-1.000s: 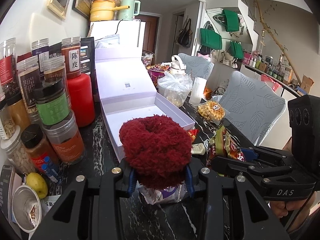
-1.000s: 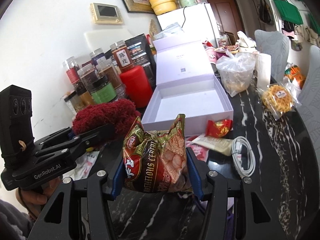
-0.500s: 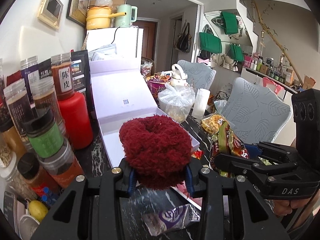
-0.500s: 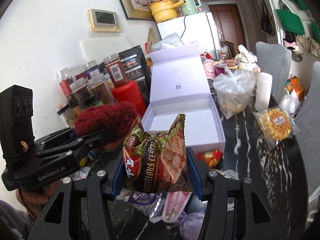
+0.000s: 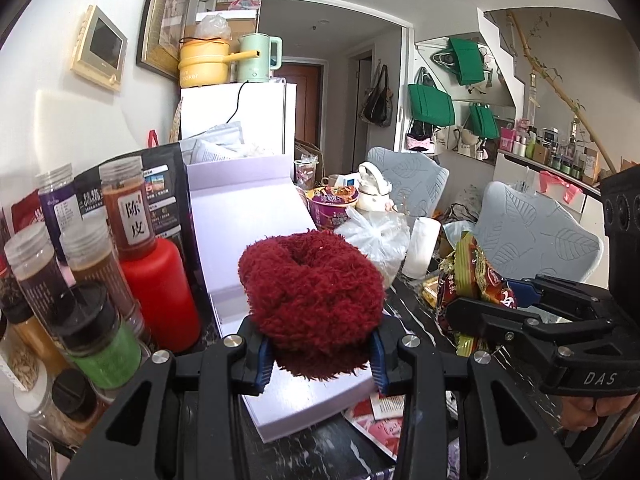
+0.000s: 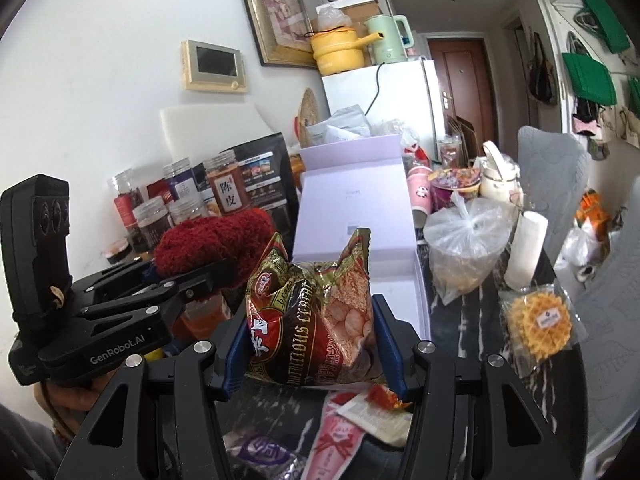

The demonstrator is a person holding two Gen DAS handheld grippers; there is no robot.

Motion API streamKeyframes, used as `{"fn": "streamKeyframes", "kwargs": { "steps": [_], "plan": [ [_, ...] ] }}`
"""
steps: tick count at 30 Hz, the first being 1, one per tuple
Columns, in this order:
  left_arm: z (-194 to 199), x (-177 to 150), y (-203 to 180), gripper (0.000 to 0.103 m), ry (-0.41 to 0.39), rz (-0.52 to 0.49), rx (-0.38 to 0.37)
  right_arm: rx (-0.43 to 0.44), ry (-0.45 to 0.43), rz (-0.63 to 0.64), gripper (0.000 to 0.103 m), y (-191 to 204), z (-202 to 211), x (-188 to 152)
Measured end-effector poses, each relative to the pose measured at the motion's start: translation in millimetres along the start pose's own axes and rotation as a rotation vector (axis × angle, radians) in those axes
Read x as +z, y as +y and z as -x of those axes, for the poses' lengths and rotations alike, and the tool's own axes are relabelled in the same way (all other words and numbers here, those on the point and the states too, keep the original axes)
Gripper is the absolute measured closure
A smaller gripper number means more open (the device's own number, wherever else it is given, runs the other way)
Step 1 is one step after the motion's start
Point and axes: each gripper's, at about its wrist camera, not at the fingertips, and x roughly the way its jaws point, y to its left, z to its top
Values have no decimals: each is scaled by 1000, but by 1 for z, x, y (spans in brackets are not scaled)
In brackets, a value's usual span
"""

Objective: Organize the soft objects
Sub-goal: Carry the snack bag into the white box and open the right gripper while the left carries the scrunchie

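Note:
My left gripper (image 5: 319,354) is shut on a fuzzy dark red scrunchie (image 5: 312,292) and holds it up over the near end of the open white box (image 5: 304,400). My right gripper (image 6: 310,346) is shut on a crinkly red and gold cereal packet (image 6: 316,320), held above the table just in front of the white box (image 6: 404,300). The scrunchie (image 6: 212,244) and left gripper show at the left of the right wrist view. The packet (image 5: 472,280) shows at the right of the left wrist view.
Spice jars (image 5: 80,280) and a red bottle (image 5: 164,296) crowd the left. A clear bag (image 6: 468,248), a white roll (image 6: 524,248) and a wrapped waffle (image 6: 536,320) lie right. Loose sachets (image 6: 340,436) lie on the black marble table (image 6: 472,344).
Both grippers have risen and moved forward toward the white box, each still holding its object. The table now sits lower in both views.

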Motion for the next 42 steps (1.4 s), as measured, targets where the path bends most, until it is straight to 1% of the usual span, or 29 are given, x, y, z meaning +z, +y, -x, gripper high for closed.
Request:
{"fn": "streamKeyframes", "kwargs": {
  "steps": [10, 14, 16, 20, 24, 26, 29, 32, 35, 42],
  "plan": [
    [-31, 25, 10, 65, -4, 0, 31, -36, -14, 51, 48, -10, -27, 36],
    [-46, 33, 14, 65, -6, 0, 41, -47, -9, 45, 48, -17, -42, 47],
    [-56, 37, 15, 65, 11, -12, 57, -49, -11, 43, 48, -20, -49, 52],
    [-66, 46, 19, 65, 0, -18, 73, -71, -17, 51, 48, -23, -62, 62],
    [-77, 53, 24, 65, -5, -25, 81, -66, -19, 54, 48, -25, -71, 72],
    [-82, 53, 27, 65, 0, -25, 89, -78, -15, 59, 48, -26, -79, 75],
    [-93, 50, 32, 65, 24, -27, 98, -100, -14, 71, 48, -27, -89, 77],
    [-105, 48, 36, 65, 56, -24, 104, -101, 0, 66, 48, -31, -101, 75],
    [-118, 43, 40, 65, 97, -17, 111, -104, 40, 58, 47, -37, -118, 71],
    [-143, 31, 45, 65, 174, -9, 123, -126, 92, 46, 47, -49, -143, 63]
  ]
}}
